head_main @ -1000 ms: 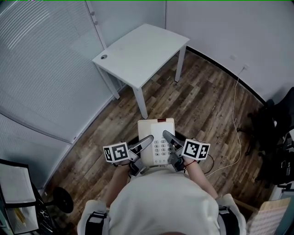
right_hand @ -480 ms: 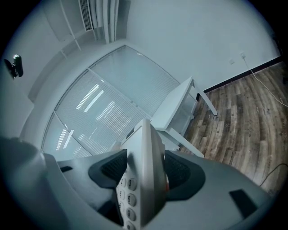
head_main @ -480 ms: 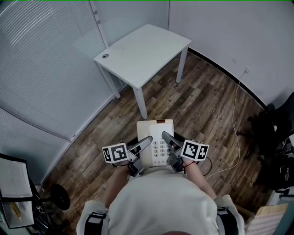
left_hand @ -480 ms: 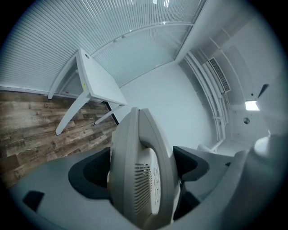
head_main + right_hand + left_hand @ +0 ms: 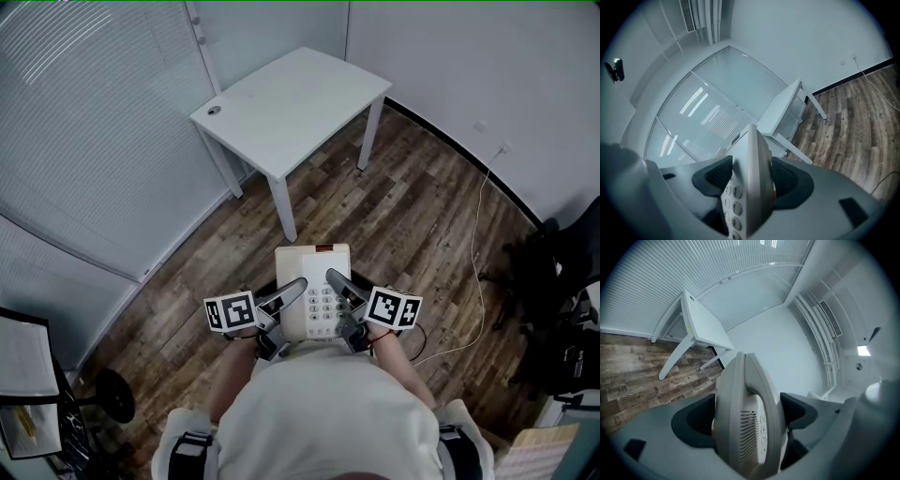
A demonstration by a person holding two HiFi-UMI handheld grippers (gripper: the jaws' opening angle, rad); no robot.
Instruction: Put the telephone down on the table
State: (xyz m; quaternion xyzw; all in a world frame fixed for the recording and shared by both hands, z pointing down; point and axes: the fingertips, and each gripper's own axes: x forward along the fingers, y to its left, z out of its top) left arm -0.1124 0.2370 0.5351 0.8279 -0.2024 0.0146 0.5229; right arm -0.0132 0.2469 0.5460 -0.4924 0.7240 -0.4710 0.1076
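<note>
Far ahead, the white rectangular table (image 5: pixel 295 103) stands on the dark wood-plank floor (image 5: pixel 403 216); a small round grey fitting (image 5: pixel 214 110) sits at its left corner.

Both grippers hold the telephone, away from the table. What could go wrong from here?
1. The left gripper and right gripper each pinch just one side edge of the telephone; uneven motion could twist it loose.
2. It hangs over the wooden floor, short of the white table; an early release would drop it.
</note>
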